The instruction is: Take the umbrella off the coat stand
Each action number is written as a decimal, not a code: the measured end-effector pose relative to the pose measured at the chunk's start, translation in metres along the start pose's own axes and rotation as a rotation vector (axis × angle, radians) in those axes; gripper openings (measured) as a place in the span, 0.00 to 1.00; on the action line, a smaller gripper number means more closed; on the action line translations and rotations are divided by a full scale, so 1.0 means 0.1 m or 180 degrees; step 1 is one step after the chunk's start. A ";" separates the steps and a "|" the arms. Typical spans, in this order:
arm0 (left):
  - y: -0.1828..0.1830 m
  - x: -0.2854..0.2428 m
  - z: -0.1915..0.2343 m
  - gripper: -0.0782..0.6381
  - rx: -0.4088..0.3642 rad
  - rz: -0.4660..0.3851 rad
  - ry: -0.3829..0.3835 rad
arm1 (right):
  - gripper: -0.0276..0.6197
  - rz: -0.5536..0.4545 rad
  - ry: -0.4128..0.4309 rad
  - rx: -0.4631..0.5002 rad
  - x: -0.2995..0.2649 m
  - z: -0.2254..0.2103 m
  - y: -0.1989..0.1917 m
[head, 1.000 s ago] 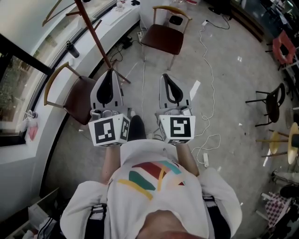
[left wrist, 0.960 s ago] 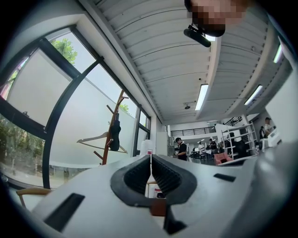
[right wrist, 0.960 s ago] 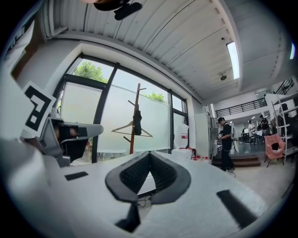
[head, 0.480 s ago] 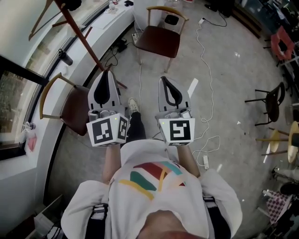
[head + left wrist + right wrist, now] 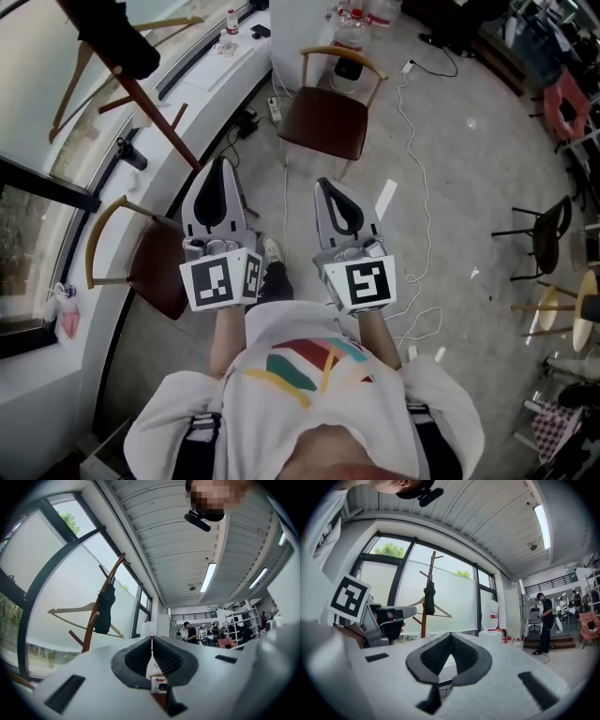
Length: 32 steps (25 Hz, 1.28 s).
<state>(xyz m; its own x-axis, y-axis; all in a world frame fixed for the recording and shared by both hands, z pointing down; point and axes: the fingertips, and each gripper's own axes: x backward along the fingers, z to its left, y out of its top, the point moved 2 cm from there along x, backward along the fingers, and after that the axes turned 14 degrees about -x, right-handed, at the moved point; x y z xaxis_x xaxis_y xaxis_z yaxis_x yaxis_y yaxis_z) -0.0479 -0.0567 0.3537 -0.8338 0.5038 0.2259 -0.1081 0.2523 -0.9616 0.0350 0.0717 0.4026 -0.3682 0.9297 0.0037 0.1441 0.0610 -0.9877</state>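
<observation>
The reddish wooden coat stand (image 5: 141, 98) leans through the upper left of the head view. A folded black umbrella (image 5: 117, 37) hangs on it near the top. In the left gripper view the umbrella (image 5: 104, 609) hangs against the stand's pole (image 5: 92, 630), ahead and to the left of the jaws. It also shows as the umbrella (image 5: 429, 598) in the right gripper view. My left gripper (image 5: 220, 167) and right gripper (image 5: 334, 185) are held side by side in front of the person's chest. Both are shut, hold nothing, and stand well short of the stand.
A wooden hanger (image 5: 70, 612) hangs on the stand. One brown chair (image 5: 323, 98) stands ahead, another chair (image 5: 155, 267) sits at the left by the window sill (image 5: 202, 80). A white cable (image 5: 419, 141) trails over the floor. A person (image 5: 544, 620) stands far off at the right.
Both grippers have moved forward together toward the coat stand. The umbrella has come into the head view at the top left, and the chairs have slid down the picture.
</observation>
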 end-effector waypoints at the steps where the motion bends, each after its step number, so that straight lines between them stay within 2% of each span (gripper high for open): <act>1: 0.00 -0.14 0.08 0.12 -0.0009 -0.0028 0.0016 | 0.04 -0.0011 0.0045 -0.0040 -0.17 -0.01 0.04; 7: -0.10 -0.87 0.67 0.12 0.0017 -0.0114 0.0158 | 0.04 -0.0081 0.0305 -0.0028 -1.28 0.04 0.29; 10: -0.20 -1.13 0.91 0.12 0.0074 -0.0077 0.0202 | 0.04 -0.0257 0.0514 -0.0276 -1.71 0.08 0.44; 18: -0.30 -1.40 1.35 0.12 -0.0096 -0.0053 0.0574 | 0.04 -0.0190 0.0955 -0.0513 -2.49 0.22 0.46; 20: -0.29 -1.41 1.40 0.12 -0.0136 -0.0033 0.0716 | 0.04 -0.0129 0.1121 -0.0514 -2.64 0.28 0.46; 25: -0.07 -1.54 1.53 0.12 -0.0220 0.0106 0.1261 | 0.04 0.0063 0.1600 -0.0463 -2.99 0.35 0.71; 28: 0.01 -1.59 1.48 0.12 -0.0271 0.0191 0.1517 | 0.04 0.0159 0.1779 -0.0346 -3.08 0.32 0.78; 32: 0.02 -1.56 1.39 0.12 -0.0386 0.0248 0.1878 | 0.04 0.0211 0.2149 -0.0230 -3.16 0.36 0.73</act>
<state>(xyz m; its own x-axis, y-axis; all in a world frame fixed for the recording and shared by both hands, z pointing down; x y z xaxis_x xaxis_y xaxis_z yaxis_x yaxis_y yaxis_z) 0.0070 -0.2501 0.2951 -0.3922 0.8888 0.2372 0.0327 0.2711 -0.9620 0.1292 -0.2303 0.3235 0.2940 0.9537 0.0636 0.2162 -0.0016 -0.9763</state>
